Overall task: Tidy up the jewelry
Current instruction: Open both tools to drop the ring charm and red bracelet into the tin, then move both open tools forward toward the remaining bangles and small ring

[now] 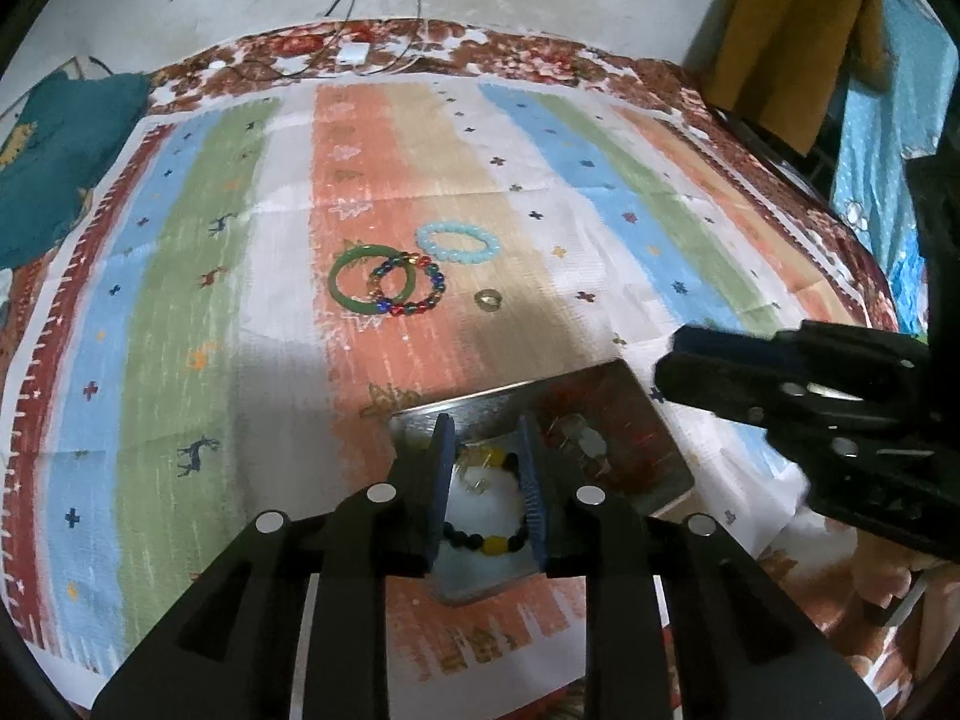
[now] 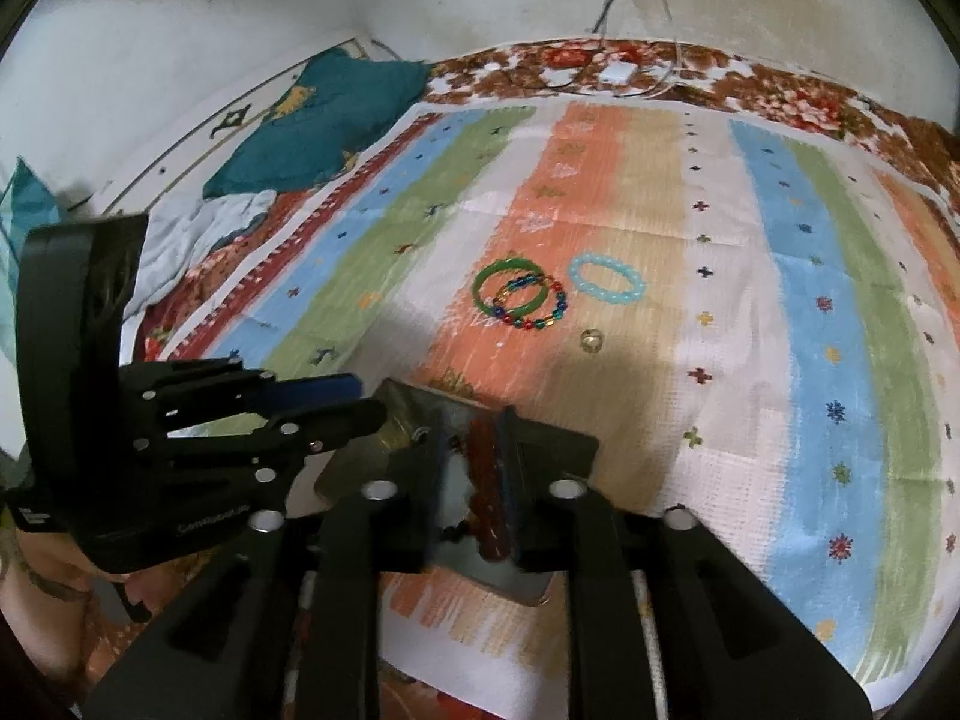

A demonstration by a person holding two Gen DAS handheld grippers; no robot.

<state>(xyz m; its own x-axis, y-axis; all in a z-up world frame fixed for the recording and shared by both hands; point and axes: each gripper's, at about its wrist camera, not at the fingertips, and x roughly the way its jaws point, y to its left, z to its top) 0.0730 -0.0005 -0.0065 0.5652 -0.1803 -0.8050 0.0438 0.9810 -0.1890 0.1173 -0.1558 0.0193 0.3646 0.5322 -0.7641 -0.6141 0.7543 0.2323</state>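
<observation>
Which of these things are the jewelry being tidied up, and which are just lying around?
Part of the job:
- metal tray
- black and yellow bead bracelet and red bead bracelet, in the tray
- green bangle
- multicolored bead bracelet
- light blue bead bracelet
- small ring

Just lying about:
- teal pillow
- white charger with cables
- mustard cloth

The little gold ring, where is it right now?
In the left wrist view the little gold ring lies alone on the striped cloth, just right of the colourful bead bracelet and below the pale blue one.
</observation>
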